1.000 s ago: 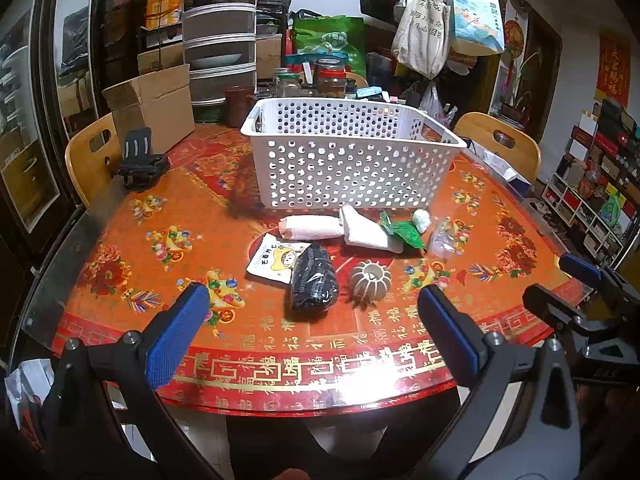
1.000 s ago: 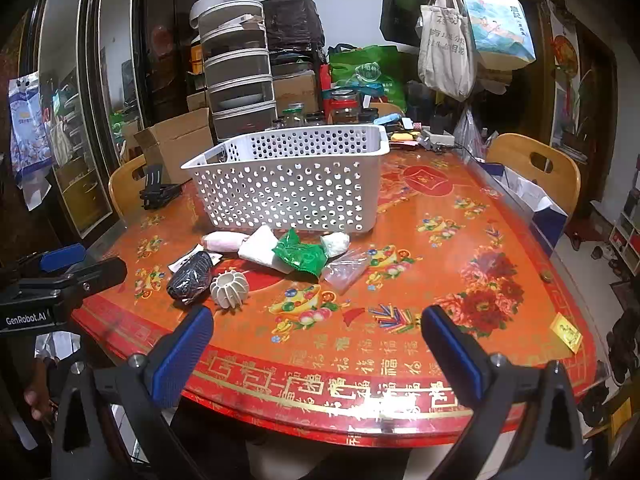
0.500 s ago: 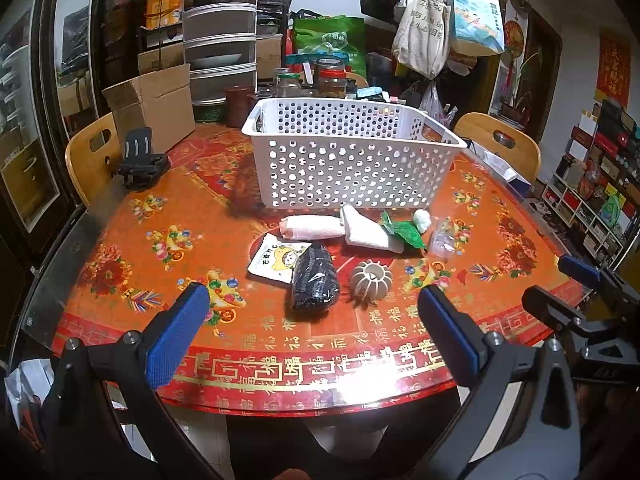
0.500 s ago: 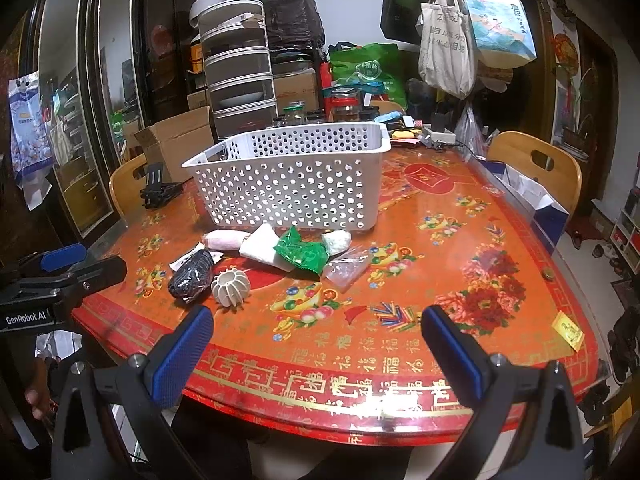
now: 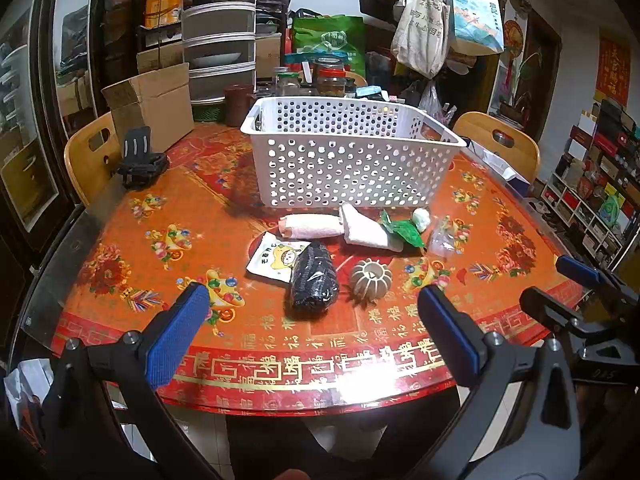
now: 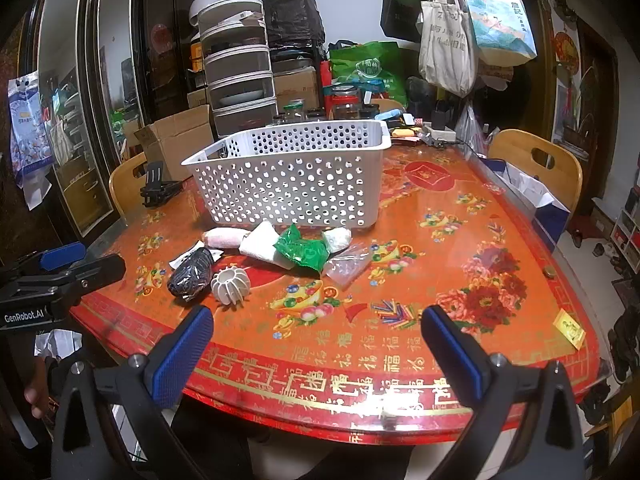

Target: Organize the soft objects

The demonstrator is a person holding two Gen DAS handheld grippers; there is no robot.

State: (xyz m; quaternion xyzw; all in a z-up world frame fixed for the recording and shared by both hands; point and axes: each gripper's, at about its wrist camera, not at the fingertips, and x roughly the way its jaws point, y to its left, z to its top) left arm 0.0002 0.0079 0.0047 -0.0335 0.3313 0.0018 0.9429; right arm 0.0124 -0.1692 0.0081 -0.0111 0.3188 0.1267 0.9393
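Observation:
A white perforated basket (image 5: 348, 160) (image 6: 292, 184) stands on the red table. In front of it lie a pink rolled cloth (image 5: 312, 227) (image 6: 224, 237), a white folded cloth (image 5: 366, 230) (image 6: 262, 245), a green packet (image 5: 404, 230) (image 6: 304, 251), a small white ball (image 5: 421, 218) (image 6: 338, 239), a clear bag (image 5: 440, 240) (image 6: 346, 266), a black bundle (image 5: 314, 278) (image 6: 191, 273), a ribbed grey ball (image 5: 371, 278) (image 6: 231, 281) and a cartoon packet (image 5: 276, 258). My left gripper (image 5: 312, 336) and right gripper (image 6: 316, 344) are open and empty over the table's near edge.
A black clip stand (image 5: 138, 160) sits at the table's left. A cardboard box (image 5: 152, 104), jars (image 5: 330, 80) and stacked drawers (image 5: 220, 40) crowd the far side. Wooden chairs (image 5: 500, 148) (image 6: 540, 164) stand around the table. A yellow card (image 6: 568, 330) lies at the right edge.

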